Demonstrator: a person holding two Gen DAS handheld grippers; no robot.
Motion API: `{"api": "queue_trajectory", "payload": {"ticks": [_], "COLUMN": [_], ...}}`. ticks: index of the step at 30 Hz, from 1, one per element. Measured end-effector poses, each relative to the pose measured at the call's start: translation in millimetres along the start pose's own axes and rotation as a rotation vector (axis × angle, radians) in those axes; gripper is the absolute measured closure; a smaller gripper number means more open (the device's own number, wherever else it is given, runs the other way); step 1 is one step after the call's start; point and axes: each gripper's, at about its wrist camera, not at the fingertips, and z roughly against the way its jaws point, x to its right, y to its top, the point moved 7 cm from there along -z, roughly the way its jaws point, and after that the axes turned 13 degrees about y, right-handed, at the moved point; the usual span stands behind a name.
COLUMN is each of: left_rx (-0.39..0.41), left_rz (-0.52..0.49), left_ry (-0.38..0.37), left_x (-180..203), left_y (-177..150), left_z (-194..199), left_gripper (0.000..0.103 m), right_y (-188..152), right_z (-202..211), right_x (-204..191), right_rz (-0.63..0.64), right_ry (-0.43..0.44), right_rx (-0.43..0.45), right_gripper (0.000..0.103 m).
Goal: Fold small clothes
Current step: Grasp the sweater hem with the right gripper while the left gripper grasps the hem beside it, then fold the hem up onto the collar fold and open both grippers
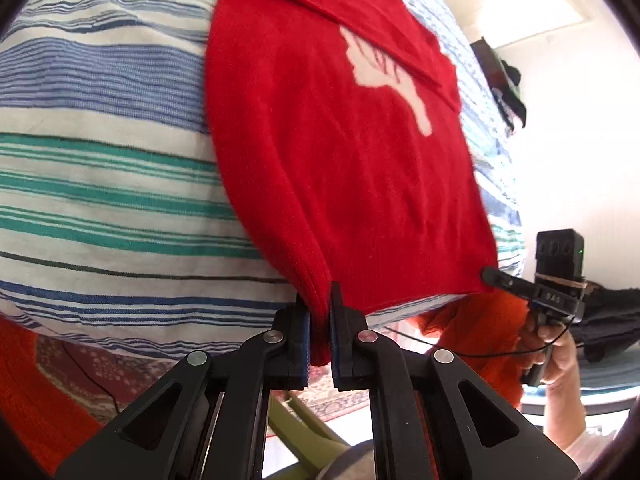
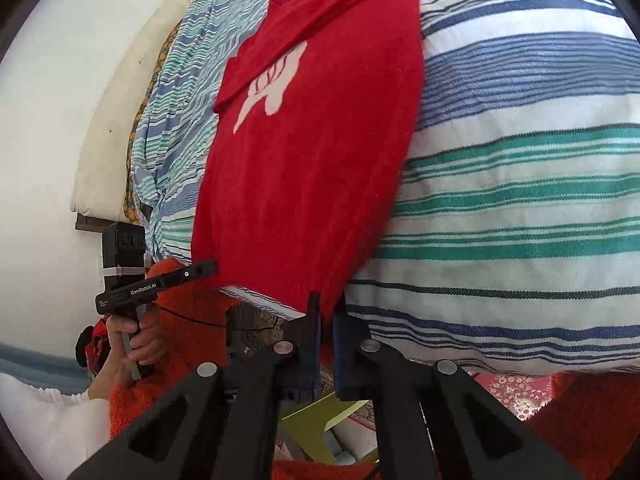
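Clamping the near hem of the red sweater [image 1: 340, 168], the left gripper [image 1: 319, 312] has its jaws drawn narrow on a bunched corner of knit, and the right gripper [image 2: 326, 316] pinches the opposite hem corner the same way; each tool also shows in the other's view, nose against the cloth edge. Below them hang the person's orange sleeves and a patterned rug [image 1: 120, 364] on the floor. Beyond the grippers the sweater lies spread along a striped bedspread [image 1: 100, 160], its white animal design [image 1: 384, 76] facing up and, at the far end, a flap of red already turned over part of that design. The next step looks like carrying the hem up and over toward the far end. The risks, as I judge them: the left corner is gripped as a thick wad, so it may slip or drag the side seam crooked; unequal lifting by the two hands would skew the fold; and the soft knit could catch the loose bedspread and pull the far flap open.
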Motion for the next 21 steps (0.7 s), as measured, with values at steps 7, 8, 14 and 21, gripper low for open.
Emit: {"api": "queue_trajectory", "payload": {"ticks": [7,8,14,21], "left_rx": [0.162,0.192,0.256,0.350], "left_rz": [0.096,0.103,0.191,0.293], "left_ry": [-0.149,-0.149,0.005,0.211], "left_x": [21.1,22.3,6.5,-56.7], "left_y": [135.2,163.0,323.6,337.5], "left_z": [51.9,54.2,12.9,14.5], "left_gripper": [0.098,0.098,0.080,0.048], "right_y": [108.0,134.3,304.3,359.7], "right_z": [37.3,37.9,15.8,0.4], "right_x": [-43.6,-43.7,-38.2,1.3], "right_rz": [0.054,0.063,0.164,0.144], "right_ry": [0.134,0.125,0.006,-0.216], "right_rx": [0.270,0.305,0.467,0.505], "right_gripper": [0.098,0.098,0.096,0.046]}}
